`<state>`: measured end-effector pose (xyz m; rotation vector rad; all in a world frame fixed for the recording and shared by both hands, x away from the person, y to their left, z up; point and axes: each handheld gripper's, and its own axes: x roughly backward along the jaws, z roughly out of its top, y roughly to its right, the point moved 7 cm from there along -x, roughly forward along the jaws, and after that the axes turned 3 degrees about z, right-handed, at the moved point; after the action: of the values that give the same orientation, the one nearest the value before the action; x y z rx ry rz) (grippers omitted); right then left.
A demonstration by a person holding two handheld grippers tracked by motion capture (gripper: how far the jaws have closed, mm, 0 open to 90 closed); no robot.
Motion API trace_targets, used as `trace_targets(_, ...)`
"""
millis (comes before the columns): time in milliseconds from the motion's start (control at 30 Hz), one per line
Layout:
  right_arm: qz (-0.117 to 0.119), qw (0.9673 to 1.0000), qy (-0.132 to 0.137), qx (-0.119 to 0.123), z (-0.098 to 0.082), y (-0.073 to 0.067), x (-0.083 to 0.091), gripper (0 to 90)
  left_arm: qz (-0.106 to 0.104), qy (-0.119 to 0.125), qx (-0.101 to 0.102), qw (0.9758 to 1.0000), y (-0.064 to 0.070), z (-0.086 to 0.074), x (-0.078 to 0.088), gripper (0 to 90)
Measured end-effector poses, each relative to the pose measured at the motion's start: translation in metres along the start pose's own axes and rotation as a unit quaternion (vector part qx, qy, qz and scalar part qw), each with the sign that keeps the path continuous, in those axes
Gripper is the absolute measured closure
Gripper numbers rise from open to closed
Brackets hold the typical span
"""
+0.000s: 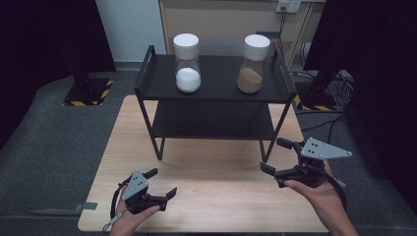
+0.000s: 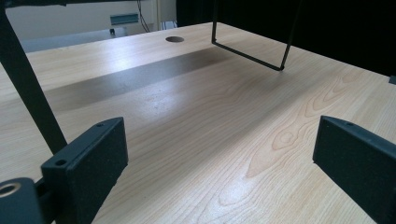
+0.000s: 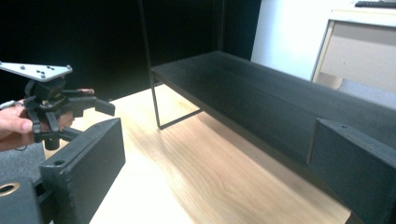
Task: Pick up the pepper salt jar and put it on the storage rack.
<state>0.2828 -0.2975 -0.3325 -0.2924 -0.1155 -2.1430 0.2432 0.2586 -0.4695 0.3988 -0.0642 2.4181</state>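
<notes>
Two hand-held grippers at rest over a pale wooden table (image 1: 206, 196), in front of a black two-tier metal shelf rack (image 1: 216, 86). The left gripper (image 1: 160, 183) hovers low over the near-left part of the tabletop, its jaws spread wide and holding nothing; the right gripper (image 1: 276, 156) sits just beside the rack's near-right leg (image 1: 269, 140), jaws likewise apart and empty. On the rack's top tier stand two clear glass jars with white cylindrical lids: one part-filled with white powder (image 1: 187, 63) toward the left, one part-filled with brown powder (image 1: 254, 64) toward the right, well apart from each other and well apart from both grippers. Likely hazards, judged from this layout: the jars are tall and narrow-necked, so a jaw arriving off-centre or from the side could tip one against the raised end rail (image 1: 143, 69) or off the open front edge; a grip taken on the lid alone may let the lid slip or lift free; the right gripper, being so close to the leg, could snag the frame on its way up and jolt both jars; smooth glass may slide between flat jaw pads if clamped too lightly.
</notes>
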Motion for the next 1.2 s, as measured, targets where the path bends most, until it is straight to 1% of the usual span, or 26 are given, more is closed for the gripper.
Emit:
trace_targets(100,-0.002,0.9999,0.0,-0.015,-0.013,0.001,0.0,4.7,0.0,0.0,0.0,1.0,0.0,-0.001,0.0,2.4)
trace_targets(167,-0.005,0.9998,-0.004,-0.019,-0.02,0.001,-0.001,4.7,0.003,0.001,0.0,1.0,0.0,-0.003,0.0,2.5)
trace_targets(333,-0.013,0.9994,-0.006,-0.03,-0.037,0.001,0.0,4.7,0.001,0.0,0.0,1.0,0.0,-0.004,0.0,2.4)
trace_targets(567,-0.02,0.999,-0.019,-0.036,-0.053,0.002,0.003,4.5,0.001,-0.001,-0.001,1.0,0.0,-0.003,0.001,2.3)
trace_targets(733,-0.026,0.9986,-0.019,-0.043,-0.062,0.002,0.004,4.3,0.0,0.002,-0.001,1.0,0.001,-0.002,0.002,2.3)
trace_targets(833,-0.033,0.9984,-0.021,-0.041,-0.068,0.002,0.004,4.2,0.001,0.001,-0.003,1.0,0.002,-0.002,0.001,2.3)
trace_targets(900,-0.033,0.9984,-0.021,-0.041,-0.071,0.002,0.004,4.2,0.003,0.002,-0.005,1.0,0.003,-0.002,0.001,2.3)
trace_targets(1200,-0.042,0.9977,-0.029,-0.045,-0.091,0.003,0.004,4.1,0.005,0.003,-0.003,1.0,0.002,-0.003,0.002,2.3)
